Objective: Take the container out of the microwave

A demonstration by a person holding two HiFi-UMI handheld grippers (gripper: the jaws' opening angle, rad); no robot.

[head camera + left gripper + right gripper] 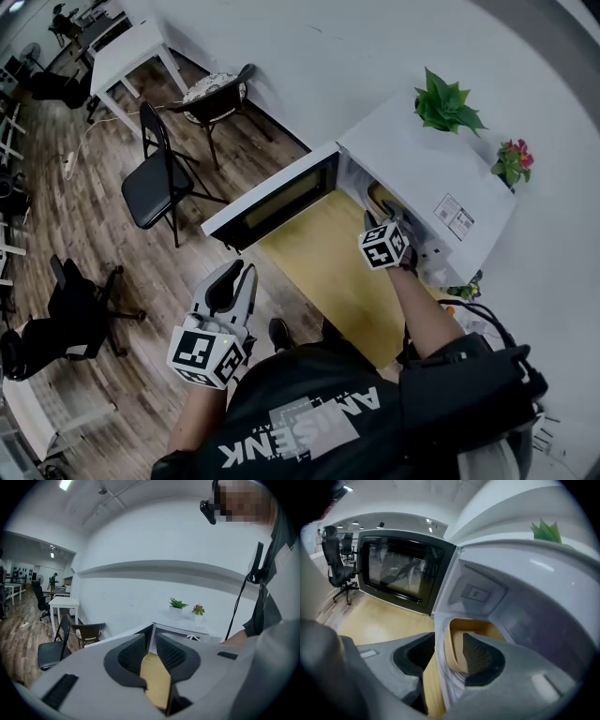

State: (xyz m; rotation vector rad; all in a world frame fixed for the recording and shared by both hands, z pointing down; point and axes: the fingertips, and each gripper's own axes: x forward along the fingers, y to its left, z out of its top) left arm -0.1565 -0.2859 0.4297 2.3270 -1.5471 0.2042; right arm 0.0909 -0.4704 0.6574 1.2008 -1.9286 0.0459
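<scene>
We see the right gripper (447,656) reaching into the white, smooth-walled microwave (422,169), its ribbed dark pads set apart on either side of the near wall of the thin-rimmed tan container (476,626), which sits inside the cavity. The glass door (281,197) swings left over the yellow wooden table (319,262). The left gripper (151,644) hangs near, its jaws slightly parted and empty. Two potted plants (445,101) stand on top of the microwave.

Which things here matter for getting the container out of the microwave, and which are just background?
Job: microwave, its open door, container inside, right gripper with jaws astride the container's wall.
Lying about: green plant, flowering plant, folding chair, white table, left gripper held away.
</scene>
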